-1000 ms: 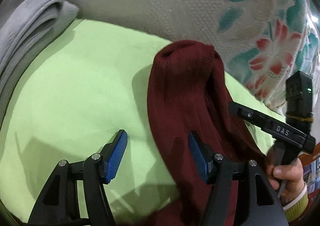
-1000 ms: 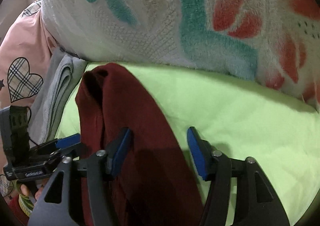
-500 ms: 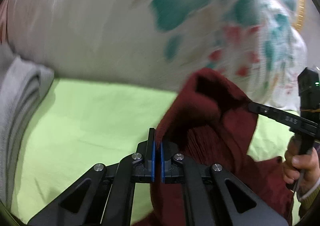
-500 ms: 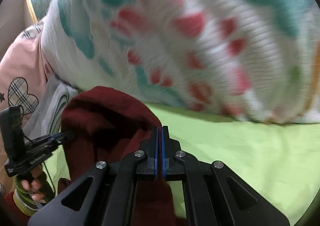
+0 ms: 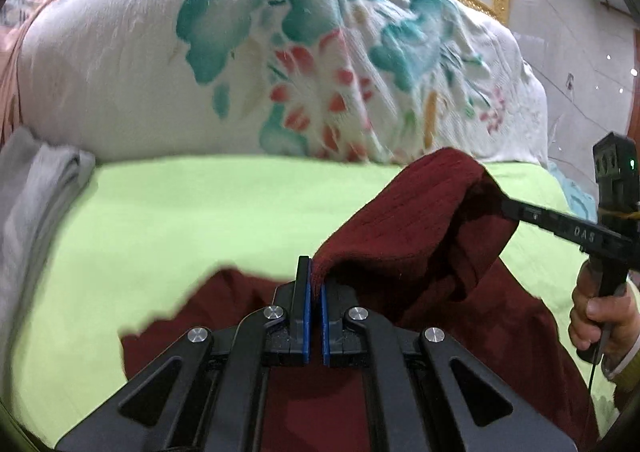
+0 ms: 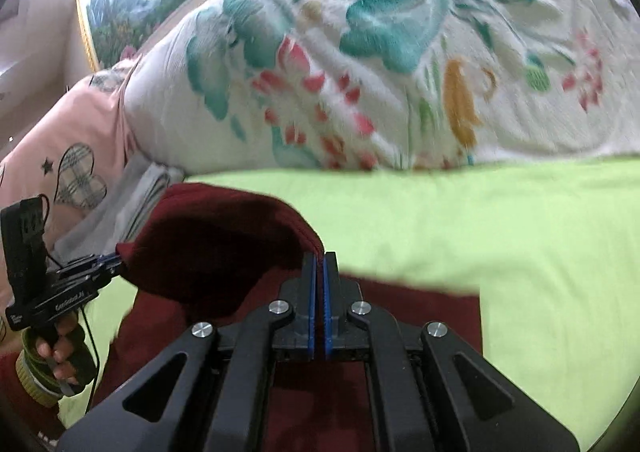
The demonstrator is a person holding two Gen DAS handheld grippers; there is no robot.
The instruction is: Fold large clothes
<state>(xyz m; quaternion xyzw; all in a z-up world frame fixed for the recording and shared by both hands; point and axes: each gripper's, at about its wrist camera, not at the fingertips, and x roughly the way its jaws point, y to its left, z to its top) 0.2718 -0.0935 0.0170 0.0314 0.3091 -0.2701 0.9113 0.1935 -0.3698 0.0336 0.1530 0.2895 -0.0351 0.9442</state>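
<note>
Both tools clamped tight on the top edge of the dark red sweater (image 5: pixel 404 236): left tool (image 5: pixel 314 284) pinches one corner, right tool (image 6: pixel 319 272) the other. That edge hangs lifted between them over the green bed sheet (image 5: pixel 168 207); the rest trails on the bed toward the person. Risk: thin bite on knit, so a quick pull could slip a corner free, or uneven hands could skew the fold.
</note>
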